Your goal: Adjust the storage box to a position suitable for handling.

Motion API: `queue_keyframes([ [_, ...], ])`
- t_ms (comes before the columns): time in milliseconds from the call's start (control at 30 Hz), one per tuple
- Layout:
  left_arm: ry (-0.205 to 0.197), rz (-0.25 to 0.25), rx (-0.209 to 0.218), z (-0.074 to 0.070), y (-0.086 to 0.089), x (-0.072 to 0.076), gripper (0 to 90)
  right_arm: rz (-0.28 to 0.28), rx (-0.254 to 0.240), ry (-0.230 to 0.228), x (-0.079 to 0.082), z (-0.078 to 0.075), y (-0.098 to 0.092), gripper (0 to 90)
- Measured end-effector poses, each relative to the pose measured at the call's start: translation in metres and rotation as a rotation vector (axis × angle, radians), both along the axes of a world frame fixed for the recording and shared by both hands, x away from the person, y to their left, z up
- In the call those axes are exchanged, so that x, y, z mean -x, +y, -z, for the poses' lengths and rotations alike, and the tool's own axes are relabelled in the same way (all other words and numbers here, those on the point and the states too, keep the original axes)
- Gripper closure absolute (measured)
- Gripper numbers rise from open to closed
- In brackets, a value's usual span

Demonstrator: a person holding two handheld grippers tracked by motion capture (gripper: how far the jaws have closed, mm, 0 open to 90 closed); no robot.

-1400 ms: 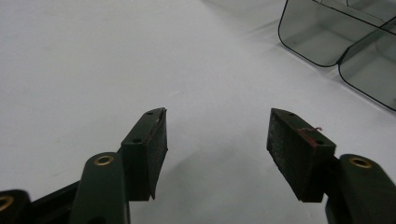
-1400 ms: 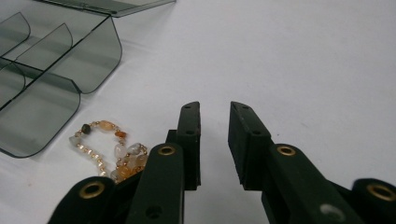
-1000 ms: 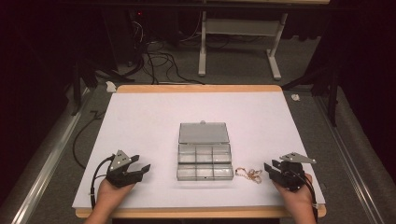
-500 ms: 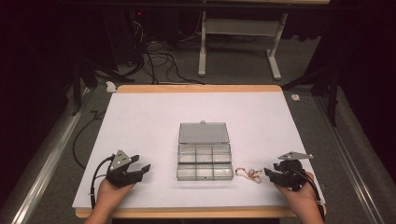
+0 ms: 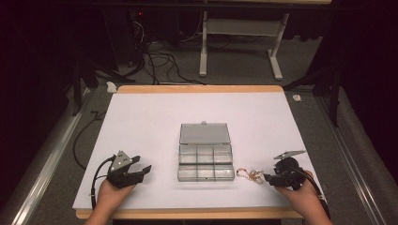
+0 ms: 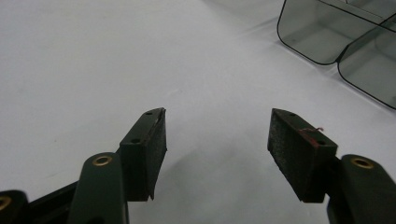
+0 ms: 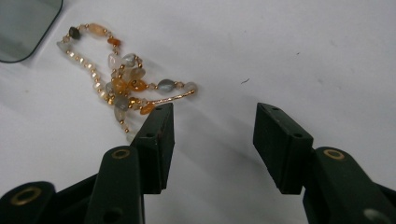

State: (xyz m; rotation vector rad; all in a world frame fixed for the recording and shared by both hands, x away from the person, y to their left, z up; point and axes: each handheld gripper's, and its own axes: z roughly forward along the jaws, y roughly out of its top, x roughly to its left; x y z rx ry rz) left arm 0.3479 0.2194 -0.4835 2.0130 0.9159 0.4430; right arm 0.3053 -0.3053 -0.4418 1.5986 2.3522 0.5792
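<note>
A clear compartment box lies open in the middle of the table, its lid folded back flat. Right of the box a beaded bracelet of orange, grey and gold beads lies in a heap on the white sheet. My right gripper rests just right of it; its jaws have just been opening, they stand apart with nothing between them, and the beads lie beyond the left fingertip. My left gripper sits open left of the box, holding nothing.
A white sheet covers the wooden table. The box's corner shows at the upper right of the left gripper view. Beyond the table stand a white frame leg and cables on the dark floor.
The right gripper's jaws have spread wider and the hand has dropped slightly toward the front edge. The left hand and the box have stayed put.
</note>
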Motion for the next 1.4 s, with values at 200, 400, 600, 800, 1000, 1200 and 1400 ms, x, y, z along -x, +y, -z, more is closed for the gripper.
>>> queue_keyframes([
  [200, 0.000, 0.000, 0.002, 0.000, 0.000, 0.000, 37.8, -0.027, 0.015, 0.071, -0.004, -0.003, 0.005, 44.8],
  [400, -0.002, 0.003, -0.002, 0.000, 0.000, 0.000, 37.7, -0.048, 0.030, 0.136, -0.007, -0.011, 0.013, 40.1],
  [600, 0.004, 0.005, -0.005, 0.000, 0.000, 0.000, 37.8, -0.071, 0.057, 0.171, -0.013, -0.016, 0.025, 26.1],
  [800, 0.006, 0.009, -0.012, 0.000, -0.001, -0.001, 37.8, -0.090, 0.092, 0.201, -0.023, -0.009, 0.041, 17.4],
  [1000, 0.006, 0.010, -0.012, 0.000, -0.001, -0.001, 37.8, -0.105, 0.120, 0.220, -0.033, 0.001, 0.054, 17.8],
  [1200, 0.014, 0.013, -0.019, 0.000, -0.002, -0.001, 37.8, -0.136, 0.158, 0.222, -0.038, 0.003, 0.065, 27.8],
  [1400, 0.012, 0.013, -0.026, 0.000, -0.003, -0.001, 37.8, -0.176, 0.165, 0.223, -0.041, 0.000, 0.066, 40.1],
])
